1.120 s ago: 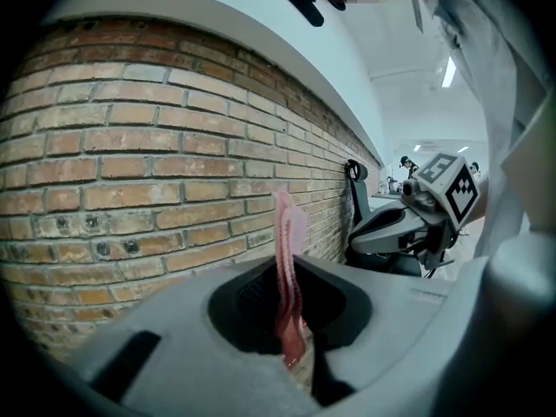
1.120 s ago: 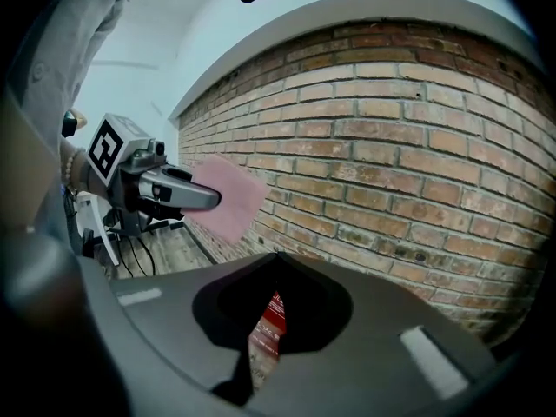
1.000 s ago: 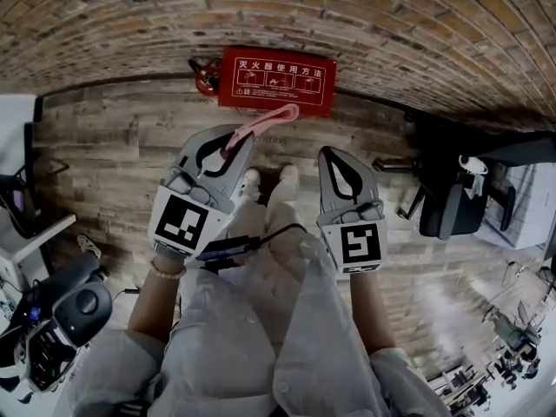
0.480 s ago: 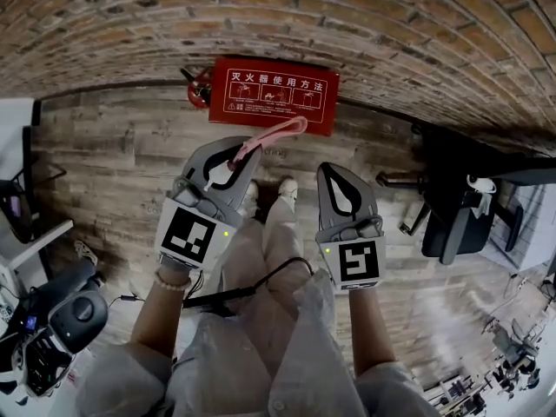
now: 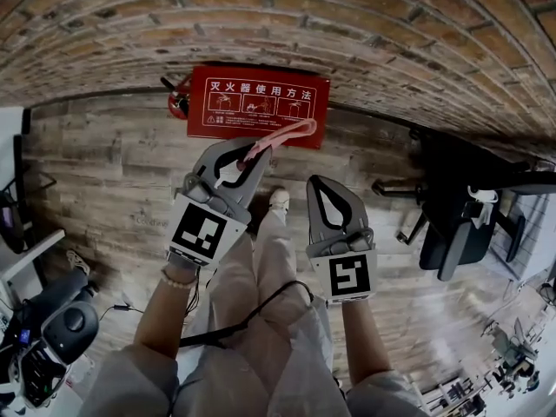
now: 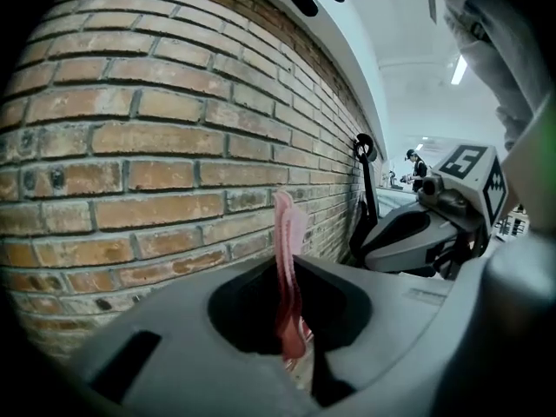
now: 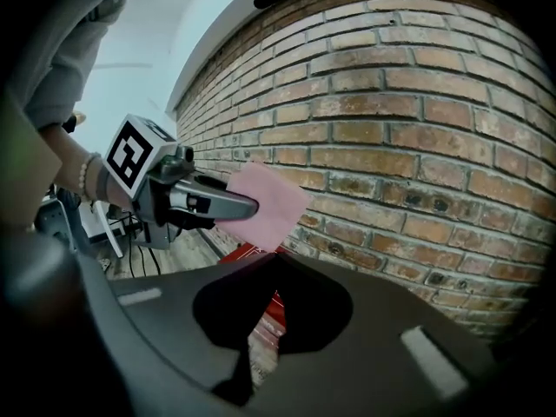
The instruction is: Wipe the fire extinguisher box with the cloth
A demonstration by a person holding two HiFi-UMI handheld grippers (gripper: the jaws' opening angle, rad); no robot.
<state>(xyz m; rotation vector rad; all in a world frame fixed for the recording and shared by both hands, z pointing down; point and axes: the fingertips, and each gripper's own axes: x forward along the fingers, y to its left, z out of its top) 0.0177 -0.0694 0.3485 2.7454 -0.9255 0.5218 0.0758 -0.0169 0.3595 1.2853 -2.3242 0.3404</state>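
Note:
The red fire extinguisher box (image 5: pixel 258 107) lies on the wooden floor at the foot of the brick wall, with white print on its lid. My left gripper (image 5: pixel 253 152) is shut on a pink cloth (image 5: pixel 283 135), whose free end hangs over the box's lower right edge. In the left gripper view the cloth (image 6: pixel 287 268) stands upright between the jaws, in front of the bricks. My right gripper (image 5: pixel 317 183) is shut with nothing in it, to the right of the left one and short of the box. Its own view shows the cloth (image 7: pixel 266 205) and a strip of the box (image 7: pixel 249 252).
A red extinguisher head (image 5: pixel 178 101) pokes out at the box's left end. A black office chair (image 5: pixel 456 211) stands at the right, and a black machine (image 5: pixel 52 337) at the lower left. The person's legs and a white shoe (image 5: pixel 278 200) are between the grippers.
The box has drawn nearer and shifted left in the head view. Both grippers have moved forward, and the cloth's end now overlaps the box's lower right edge.

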